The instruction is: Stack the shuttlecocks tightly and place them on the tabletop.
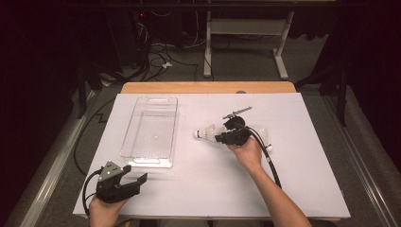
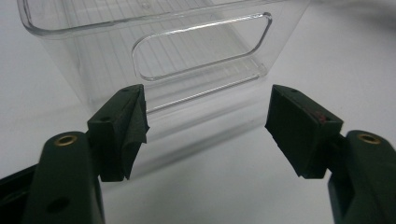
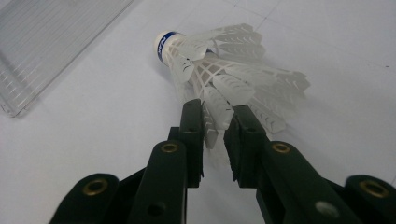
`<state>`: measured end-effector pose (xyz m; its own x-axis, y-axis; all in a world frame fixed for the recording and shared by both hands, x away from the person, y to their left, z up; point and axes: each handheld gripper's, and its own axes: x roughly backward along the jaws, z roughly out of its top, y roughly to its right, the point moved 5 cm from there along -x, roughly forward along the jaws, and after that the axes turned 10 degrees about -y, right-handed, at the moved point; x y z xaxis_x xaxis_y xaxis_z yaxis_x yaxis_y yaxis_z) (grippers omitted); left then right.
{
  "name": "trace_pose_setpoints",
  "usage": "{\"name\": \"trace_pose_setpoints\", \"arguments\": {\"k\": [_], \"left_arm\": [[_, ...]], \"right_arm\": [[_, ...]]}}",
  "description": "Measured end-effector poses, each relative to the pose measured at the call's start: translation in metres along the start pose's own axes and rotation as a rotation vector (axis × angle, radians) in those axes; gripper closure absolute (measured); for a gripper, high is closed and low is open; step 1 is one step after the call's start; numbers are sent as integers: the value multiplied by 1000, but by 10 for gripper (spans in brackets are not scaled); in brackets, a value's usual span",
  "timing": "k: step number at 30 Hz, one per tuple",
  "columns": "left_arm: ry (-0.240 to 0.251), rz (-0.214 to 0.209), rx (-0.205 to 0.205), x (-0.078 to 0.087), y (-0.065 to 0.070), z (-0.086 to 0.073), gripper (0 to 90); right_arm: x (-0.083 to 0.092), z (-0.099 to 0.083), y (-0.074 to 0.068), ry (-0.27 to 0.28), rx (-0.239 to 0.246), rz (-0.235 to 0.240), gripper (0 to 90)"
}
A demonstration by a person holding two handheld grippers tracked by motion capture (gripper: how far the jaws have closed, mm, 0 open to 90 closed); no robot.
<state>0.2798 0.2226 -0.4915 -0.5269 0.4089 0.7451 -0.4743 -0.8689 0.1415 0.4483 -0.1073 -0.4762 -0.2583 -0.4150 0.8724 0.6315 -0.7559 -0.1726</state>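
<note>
The left gripper (image 1: 137, 180) rests at seven o'clock, jaws wide. The right gripper (image 1: 218, 138), near centre, points toward nine o'clock, jaws narrowly parted.

Table (image 1: 208, 184) brightly lit from above, surroundings dark; close views sharp, soft shadows, glare on clear bin (image 2: 196, 51).

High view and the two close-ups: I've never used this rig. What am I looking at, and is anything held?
A person holds a two-jaw hand gripper in each hand. The high view looks down on the white table from above. Each close-up comes from a camera riding on one gripper, looking along its black jaws. A clear plastic tray and a white shuttlecock lie on the table. The left gripper is wide open before the tray, holding nothing. The right gripper has its jaws narrowly apart around a feather tip.
</note>
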Motion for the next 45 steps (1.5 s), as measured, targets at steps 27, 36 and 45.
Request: {"name": "trace_pose_setpoints", "arguments": {"k": [27,36,45], "left_arm": [[7,-5,12,1,-1,0,302],[7,-4,9,1,0,0,302],[4,-3,9,1,0,0,303]], "right_arm": [[23,-6,3,50,0,-40,621],[31,-11,4,63,12,-52,608],[39,-14,7,69,11,-61,597]]}}
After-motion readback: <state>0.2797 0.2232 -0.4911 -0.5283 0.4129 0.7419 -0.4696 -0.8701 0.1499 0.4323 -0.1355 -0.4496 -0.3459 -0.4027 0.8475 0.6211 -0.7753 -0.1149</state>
